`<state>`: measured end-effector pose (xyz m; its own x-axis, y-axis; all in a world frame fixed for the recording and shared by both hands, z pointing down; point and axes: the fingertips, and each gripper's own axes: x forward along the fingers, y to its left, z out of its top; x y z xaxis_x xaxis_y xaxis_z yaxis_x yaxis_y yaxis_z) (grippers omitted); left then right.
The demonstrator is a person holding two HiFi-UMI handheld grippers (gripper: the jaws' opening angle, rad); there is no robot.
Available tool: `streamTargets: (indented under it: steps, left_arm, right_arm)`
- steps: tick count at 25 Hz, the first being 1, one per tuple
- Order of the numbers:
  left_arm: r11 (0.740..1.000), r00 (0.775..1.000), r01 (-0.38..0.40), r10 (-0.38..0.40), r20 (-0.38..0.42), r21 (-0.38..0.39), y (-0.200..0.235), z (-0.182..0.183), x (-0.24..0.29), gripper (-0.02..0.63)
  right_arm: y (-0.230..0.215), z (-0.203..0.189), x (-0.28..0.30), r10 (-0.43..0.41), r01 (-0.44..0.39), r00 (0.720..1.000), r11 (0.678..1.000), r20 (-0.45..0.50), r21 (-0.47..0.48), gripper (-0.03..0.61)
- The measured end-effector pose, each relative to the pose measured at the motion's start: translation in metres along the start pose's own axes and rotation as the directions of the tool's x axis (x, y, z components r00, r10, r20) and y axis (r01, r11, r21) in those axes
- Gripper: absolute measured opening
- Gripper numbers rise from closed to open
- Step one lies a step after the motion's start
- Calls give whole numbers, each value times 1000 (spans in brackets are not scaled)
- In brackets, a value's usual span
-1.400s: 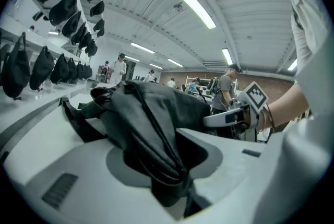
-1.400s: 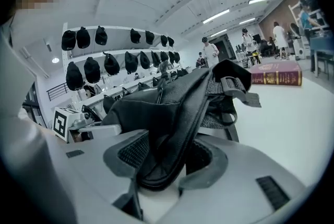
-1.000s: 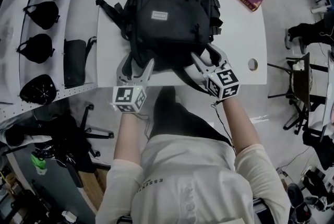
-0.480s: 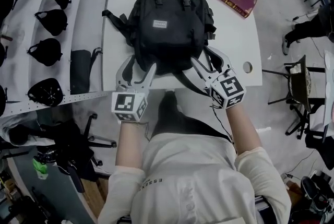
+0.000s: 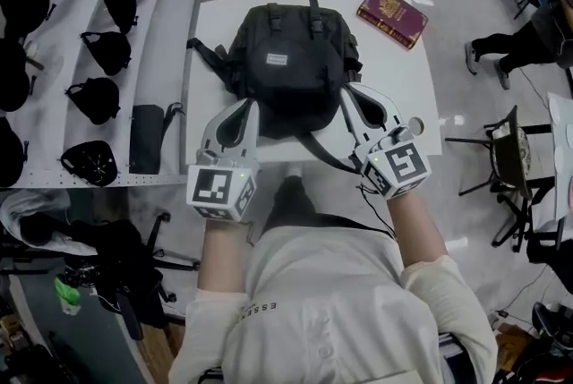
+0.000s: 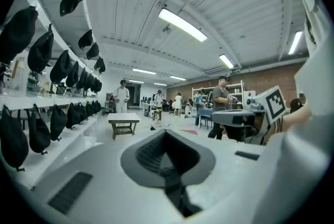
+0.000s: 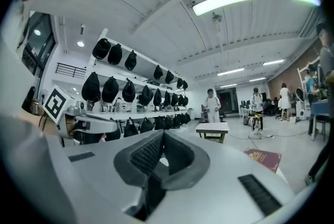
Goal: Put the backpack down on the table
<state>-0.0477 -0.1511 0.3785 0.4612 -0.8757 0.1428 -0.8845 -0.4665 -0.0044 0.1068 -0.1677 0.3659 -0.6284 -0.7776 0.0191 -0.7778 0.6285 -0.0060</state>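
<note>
The black backpack (image 5: 291, 73) lies flat on the white table (image 5: 394, 87), front pocket up, with one strap (image 5: 324, 155) hanging over the near edge. My left gripper (image 5: 243, 109) hovers over the backpack's near left corner, well above it; its jaws are closing and meet with nothing between them. Over the near right corner my right gripper (image 5: 351, 96) is just as high, its jaws also closing together on nothing. Both gripper views look level across the room: the left gripper (image 6: 166, 134) and the right gripper (image 7: 163, 138) show pads together and no backpack.
A dark red book (image 5: 391, 15) lies at the table's far right corner and also appears in the right gripper view (image 7: 262, 159). Shelves with several black bags (image 5: 98, 51) run along the left. A chair (image 5: 501, 149) stands to the right. People stand far off in the room.
Both grippers have risen off the backpack's near edge toward the camera, and their jaws have gone from wide open to closed. The backpack stays flat on the table.
</note>
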Motion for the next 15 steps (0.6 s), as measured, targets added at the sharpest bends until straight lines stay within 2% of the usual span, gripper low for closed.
streamTargets:
  steps: [6,9,15]
  left_arm:
    - [996,998,51,-54,31,74,-16,31,-11,2]
    - [993,994,85,-90,63,84,-23,45,-14,2]
    - [991,992,79,-89,87,107,-24,53,-18,2]
  right_arm:
    - [18,26,-13,23,-19,999,995,47,-95,15]
    - [20,36,-17,14,-6,997,994,72,-105,15]
    - [19,43,-20,2,6,997,994,74,-108,14]
